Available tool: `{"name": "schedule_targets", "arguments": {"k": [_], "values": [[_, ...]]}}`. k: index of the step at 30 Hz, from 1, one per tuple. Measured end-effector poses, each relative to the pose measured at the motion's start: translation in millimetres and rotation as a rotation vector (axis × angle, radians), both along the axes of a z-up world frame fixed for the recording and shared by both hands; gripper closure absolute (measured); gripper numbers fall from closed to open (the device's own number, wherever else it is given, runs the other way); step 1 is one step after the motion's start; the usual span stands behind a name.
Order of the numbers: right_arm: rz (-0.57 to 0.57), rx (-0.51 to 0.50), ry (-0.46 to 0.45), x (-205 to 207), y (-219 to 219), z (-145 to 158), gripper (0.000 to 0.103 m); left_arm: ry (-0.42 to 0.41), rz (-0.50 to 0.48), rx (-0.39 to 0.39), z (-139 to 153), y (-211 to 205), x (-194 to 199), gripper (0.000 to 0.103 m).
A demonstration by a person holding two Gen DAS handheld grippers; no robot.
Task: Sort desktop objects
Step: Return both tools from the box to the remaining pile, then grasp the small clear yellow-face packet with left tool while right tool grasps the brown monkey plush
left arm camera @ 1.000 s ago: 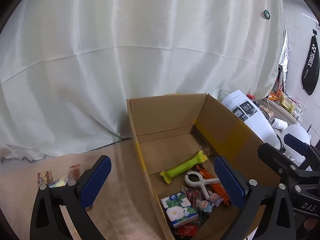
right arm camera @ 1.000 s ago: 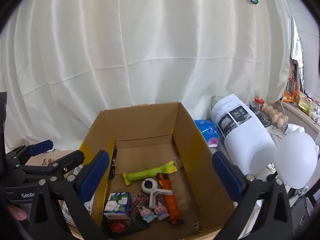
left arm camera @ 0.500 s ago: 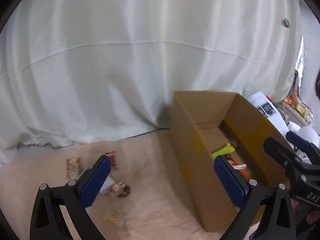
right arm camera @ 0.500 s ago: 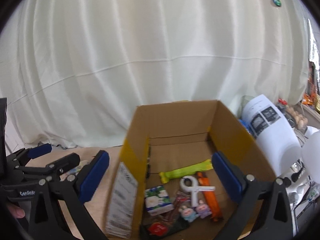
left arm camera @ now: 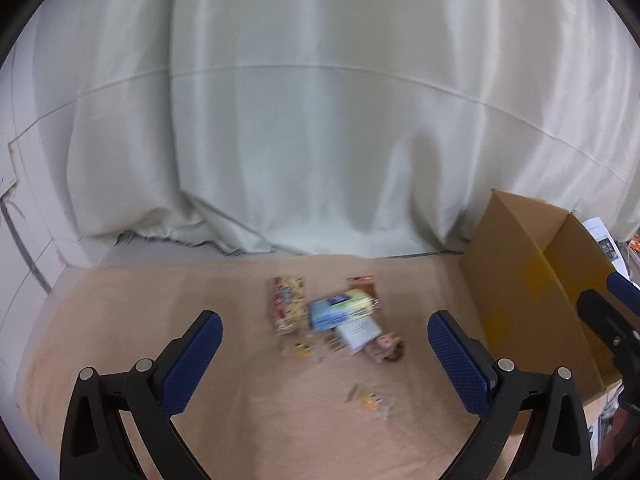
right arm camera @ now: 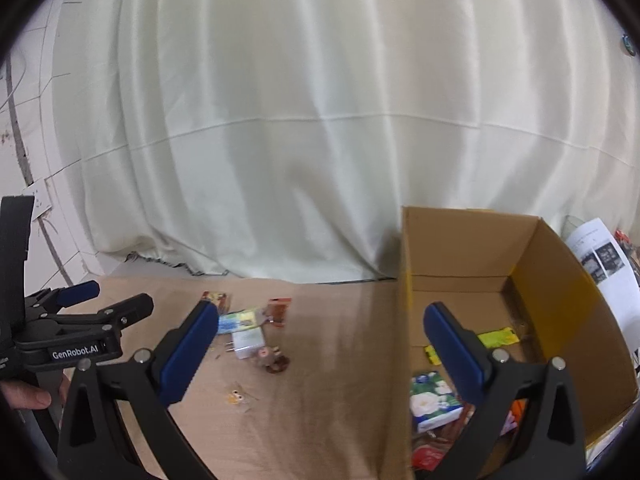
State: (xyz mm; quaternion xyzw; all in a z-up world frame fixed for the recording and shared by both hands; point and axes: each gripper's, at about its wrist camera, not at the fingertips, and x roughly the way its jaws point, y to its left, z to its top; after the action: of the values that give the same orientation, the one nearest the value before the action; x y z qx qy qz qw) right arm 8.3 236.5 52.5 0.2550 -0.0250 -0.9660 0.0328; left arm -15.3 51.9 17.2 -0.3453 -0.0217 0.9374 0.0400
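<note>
**Reaching for the next loose item**

Nearest: left gripper (left arm camera: 325, 354) spread wide and empty; right gripper (right arm camera: 320, 354) likewise spread, holding nothing. Just beyond, small yellow trinket (left arm camera: 370, 400) alone on the tan tabletop (left arm camera: 160, 300). Farther, clustered snack packets (left arm camera: 286, 304) and white charger (left arm camera: 358, 334). Best taken singly, approached squarely, then carried right to the cardboard box (right arm camera: 560, 280).

A makeshift home recording corner: a white curtain (right arm camera: 320, 120) backdrop hangs behind a cloth-covered table (left arm camera: 240, 420), with tiled wall (right arm camera: 36, 160) at nine o'clock and household clutter (right arm camera: 604, 256) at three o'clock.
</note>
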Motion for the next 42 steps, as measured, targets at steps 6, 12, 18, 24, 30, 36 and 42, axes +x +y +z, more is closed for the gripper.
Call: {"name": "schedule_targets", "arguments": {"k": [6, 12, 18, 24, 30, 36, 42], "values": [[0.052, 0.006, -0.022, -6.1, -29.2, -12.7, 0.0, -0.019, 0.037, -0.011, -13.3, -36.3, 8.9, 0.0], [0.091, 0.009, -0.067, -16.3, -51.5, -33.9, 0.0, -0.039, 0.036, -0.026, -31.5, -53.2, 10.2, 0.0], [0.114, 0.014, -0.119, -34.1, -63.5, -56.9, 0.0, -0.061, 0.025, -0.027, -51.6, -57.9, 1.3, 0.0], [0.132, -0.005, -0.181, -51.1, -63.4, -83.3, 0.0, -0.127, 0.011, -0.007, -81.6, -56.5, -19.3, 0.0], [0.145, -0.006, -0.249, -74.3, -61.9, -113.3, 0.0, -0.182, -0.022, -0.021, -113.1, -44.8, -42.2, 0.002], [0.141, 0.002, -0.29, -97.5, -58.3, -135.3, 0.003, -0.234, -0.06, -0.021, -137.3, -31.1, -68.6, 0.012], [0.173, 0.018, -0.325, -118.5, -60.5, -148.5, 0.01, -0.268, -0.07, -0.018, -152.3, -24.7, -88.6, 0.014]]}}
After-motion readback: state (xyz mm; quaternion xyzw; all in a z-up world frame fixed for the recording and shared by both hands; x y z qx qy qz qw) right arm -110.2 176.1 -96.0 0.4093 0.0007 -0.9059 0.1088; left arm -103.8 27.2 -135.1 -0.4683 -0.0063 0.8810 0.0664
